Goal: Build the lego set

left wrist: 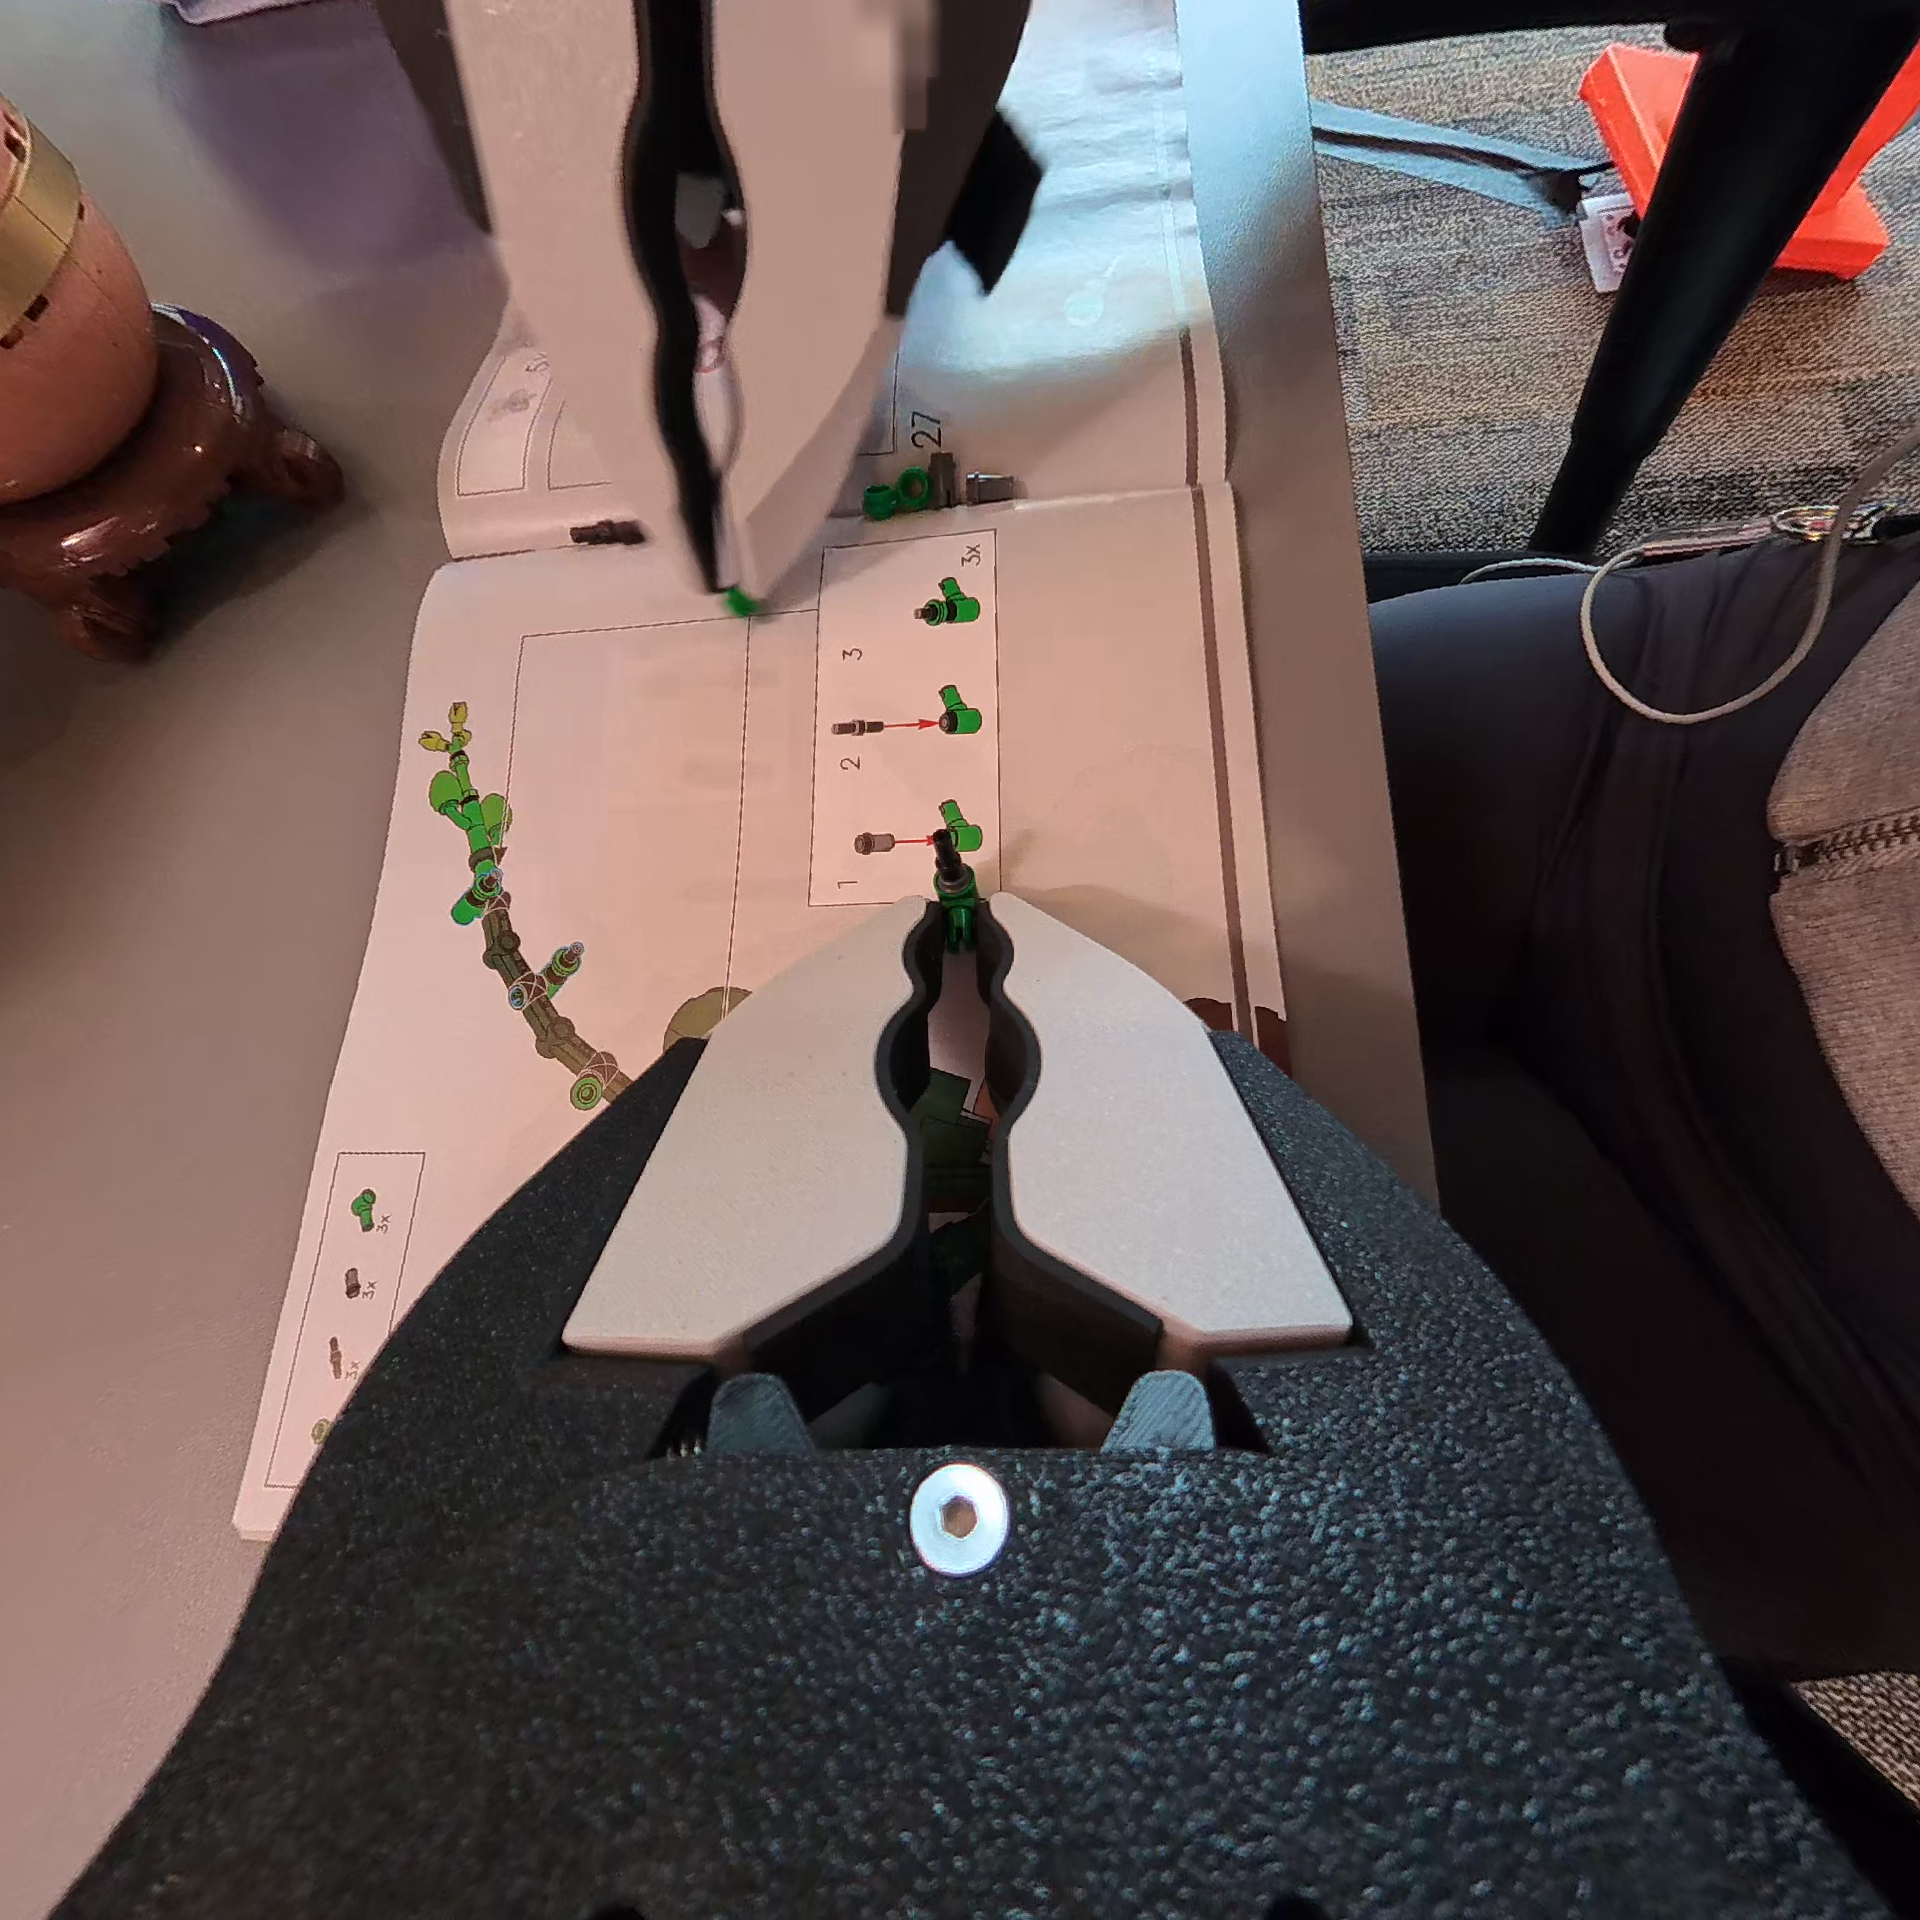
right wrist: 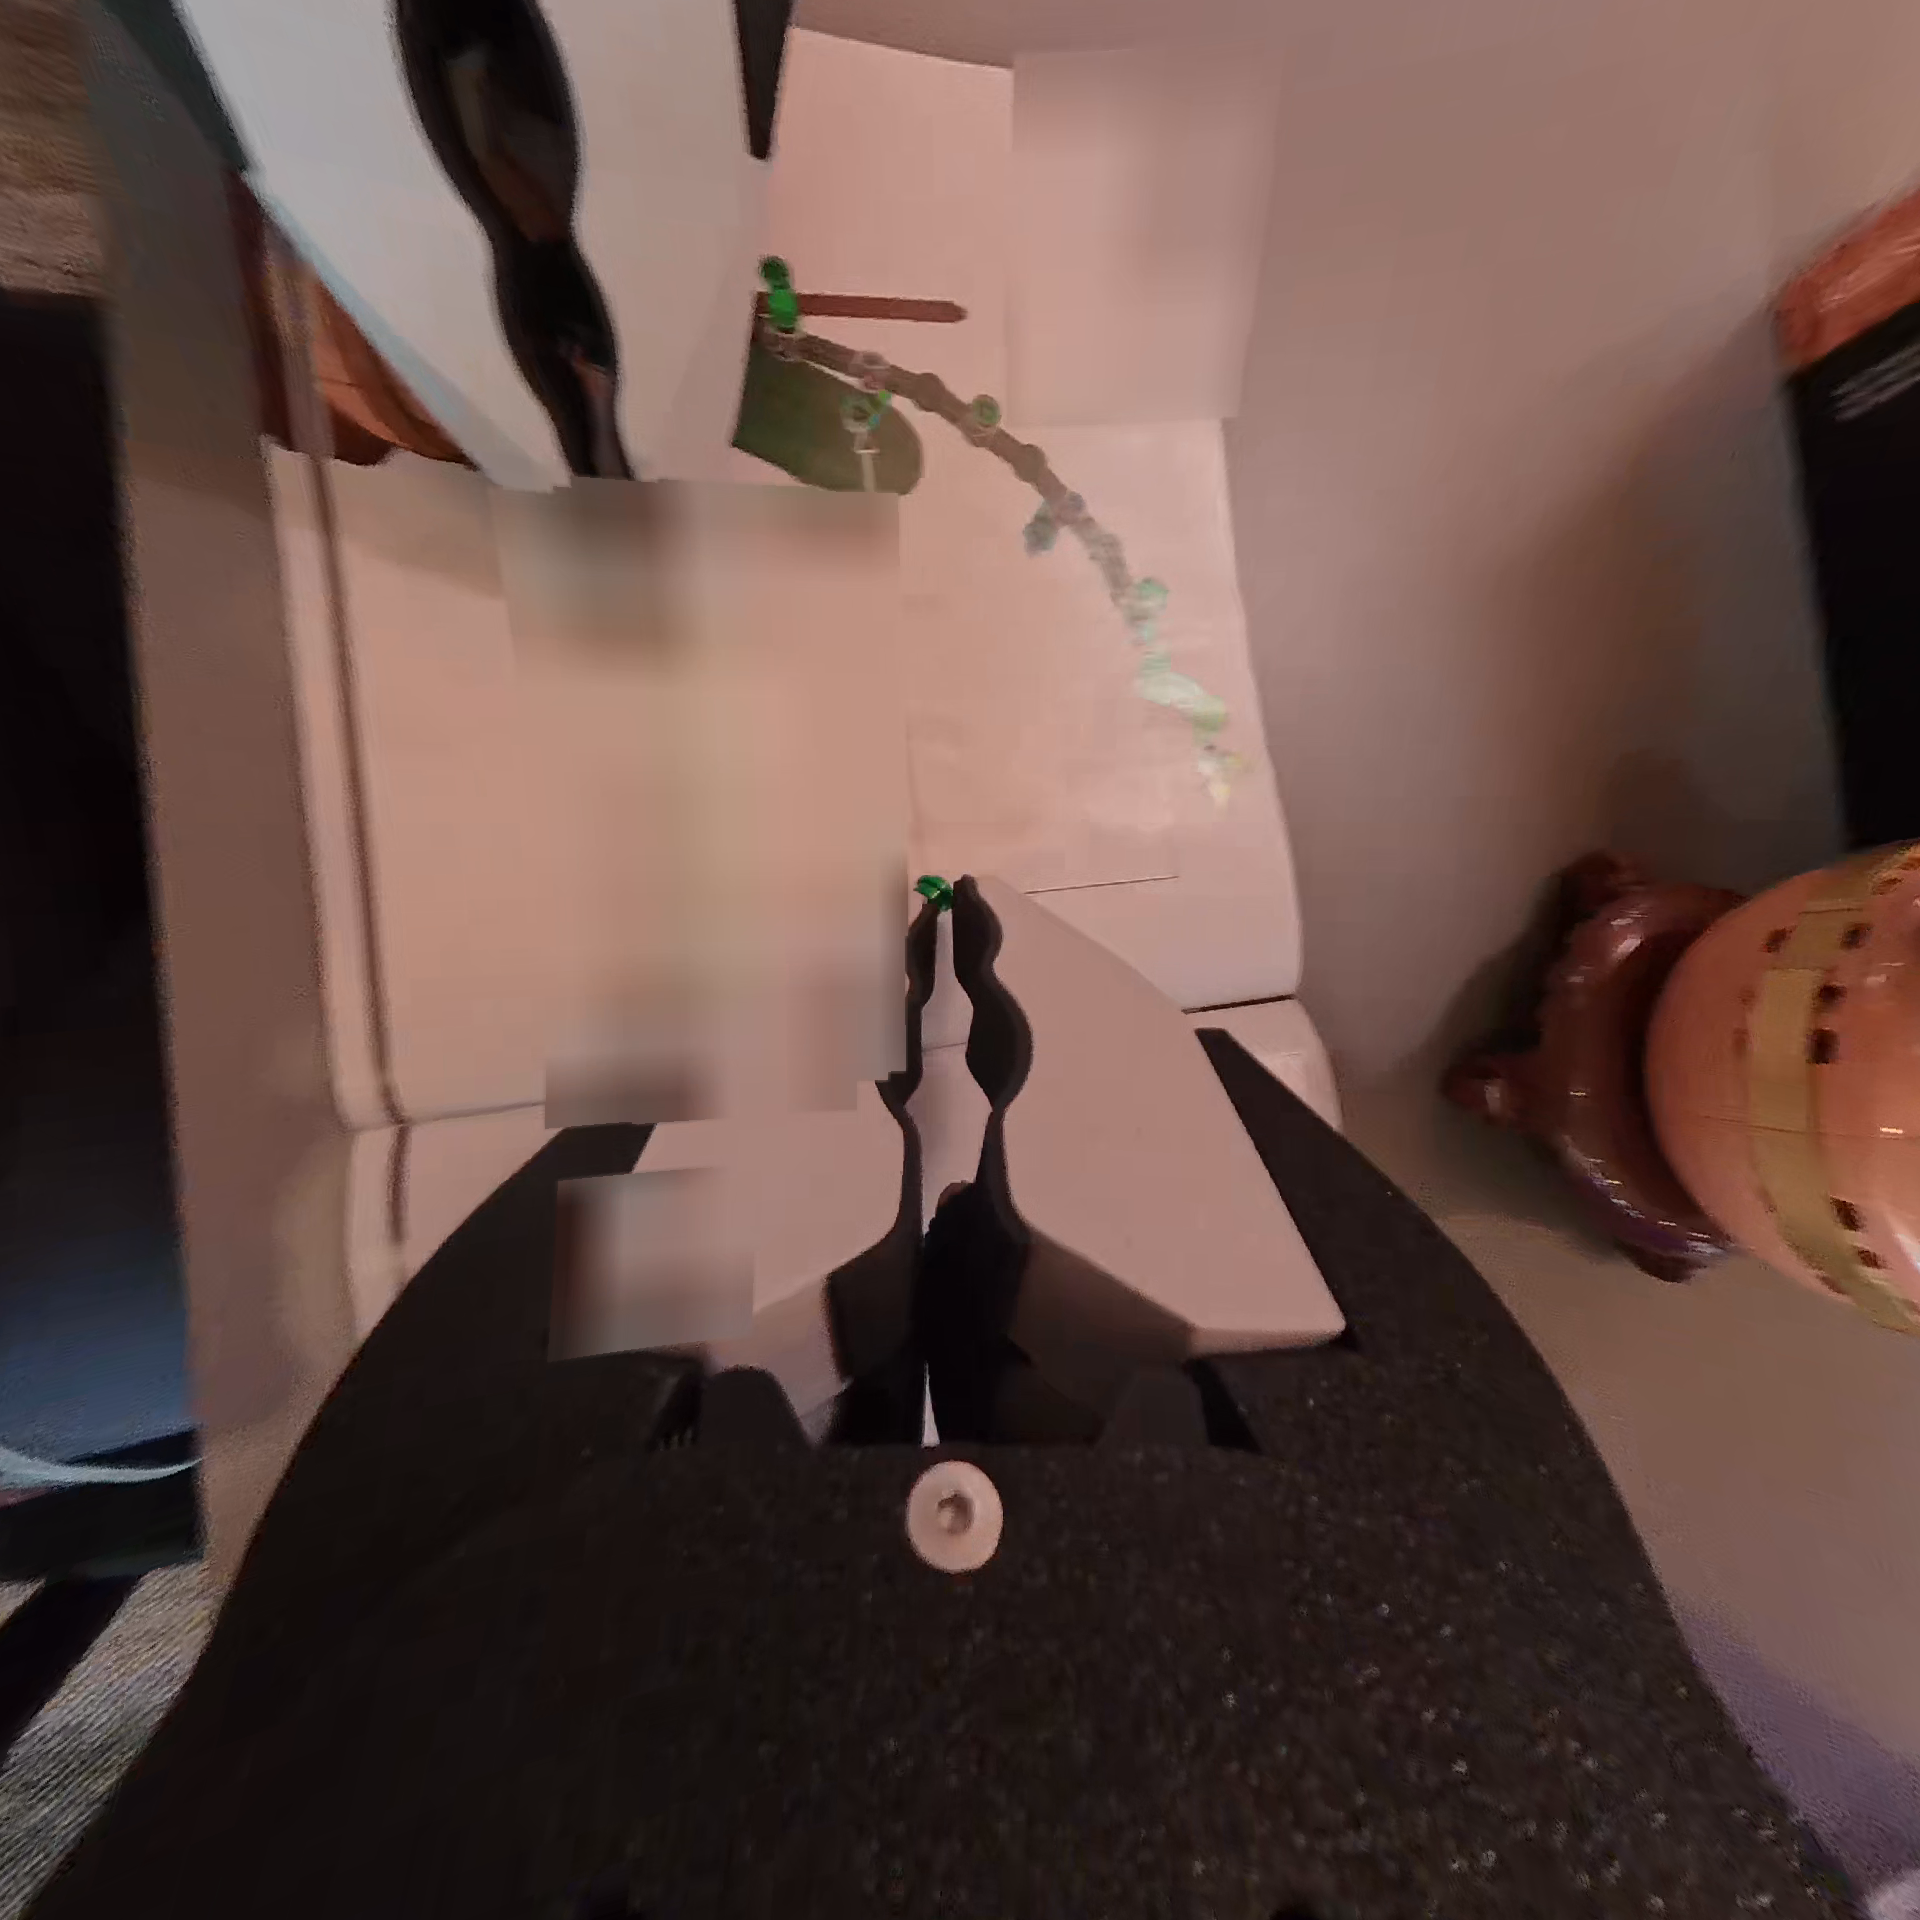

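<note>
The left tongs point(left wrist: 958, 914) grip a green connector point(left wrist: 956, 902) with a black pin point(left wrist: 943, 847) already seated. The right tongs point(right wrist: 940, 896) pinch another green piece point(right wrist: 932, 889) above the open booklet point(left wrist: 644, 727). Spare parts point(left wrist: 935, 488) lie loose on the booklet.

Grey table point(left wrist: 156, 935), speckled carpet point(left wrist: 1455, 395), perhaps black chair leg point(left wrist: 1662, 291)

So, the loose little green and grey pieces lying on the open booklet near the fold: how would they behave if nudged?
The loose pieces look tiny and rounded, so probably very light and apt to roll or skitter. They lie on the instruction booklet, whose smooth pages likely offer little grip. The fold may catch them.
</note>
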Motion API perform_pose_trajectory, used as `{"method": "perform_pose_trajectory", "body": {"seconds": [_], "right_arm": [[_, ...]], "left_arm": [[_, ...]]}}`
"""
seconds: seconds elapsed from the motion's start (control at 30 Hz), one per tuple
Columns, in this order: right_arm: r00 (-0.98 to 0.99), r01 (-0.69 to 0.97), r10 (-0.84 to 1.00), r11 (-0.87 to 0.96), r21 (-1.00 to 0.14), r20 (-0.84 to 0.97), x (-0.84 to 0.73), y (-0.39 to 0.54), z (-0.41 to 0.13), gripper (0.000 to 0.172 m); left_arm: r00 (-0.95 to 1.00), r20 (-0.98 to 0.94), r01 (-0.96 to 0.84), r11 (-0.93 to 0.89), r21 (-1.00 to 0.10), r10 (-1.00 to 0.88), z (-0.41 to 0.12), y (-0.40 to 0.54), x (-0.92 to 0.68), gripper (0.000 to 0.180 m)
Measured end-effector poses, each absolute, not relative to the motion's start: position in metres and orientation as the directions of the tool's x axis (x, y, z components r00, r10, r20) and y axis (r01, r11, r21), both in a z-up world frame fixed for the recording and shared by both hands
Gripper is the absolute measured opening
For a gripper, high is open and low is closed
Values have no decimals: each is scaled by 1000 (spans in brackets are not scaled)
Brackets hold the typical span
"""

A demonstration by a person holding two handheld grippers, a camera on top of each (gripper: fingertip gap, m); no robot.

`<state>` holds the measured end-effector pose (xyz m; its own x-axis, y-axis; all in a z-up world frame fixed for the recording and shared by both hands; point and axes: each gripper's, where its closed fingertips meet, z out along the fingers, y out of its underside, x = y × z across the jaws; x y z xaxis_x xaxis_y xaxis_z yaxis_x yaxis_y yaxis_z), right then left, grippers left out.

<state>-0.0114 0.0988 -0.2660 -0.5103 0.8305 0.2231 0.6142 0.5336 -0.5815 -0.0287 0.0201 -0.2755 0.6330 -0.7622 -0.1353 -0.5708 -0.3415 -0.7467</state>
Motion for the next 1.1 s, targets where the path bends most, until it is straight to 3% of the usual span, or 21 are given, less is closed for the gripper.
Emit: {"method": "perform_pose_trajectory", "body": {"seconds": [0.33,0.67,0.87,1.1], "right_arm": [[-567,681,823,498,-537,44,15,90,-271,5],[-551,665,833,397,-632,-57,16,88,-256,0],[-476,715,870,300,-632,-126,16,114,-268,0],[-533,711,824,314,-629,-192,17,97,-270,3]], "left_arm": [[633,-136,-571,-341,-746,-762,-275,20,-29,5],[633,-135,-571,-342,-747,-762,-274,17,-28,5],[633,-135,-571,-341,-747,-762,-275,19,-28,5],[633,-136,-571,-341,-747,-762,-274,19,-30,5]]}}
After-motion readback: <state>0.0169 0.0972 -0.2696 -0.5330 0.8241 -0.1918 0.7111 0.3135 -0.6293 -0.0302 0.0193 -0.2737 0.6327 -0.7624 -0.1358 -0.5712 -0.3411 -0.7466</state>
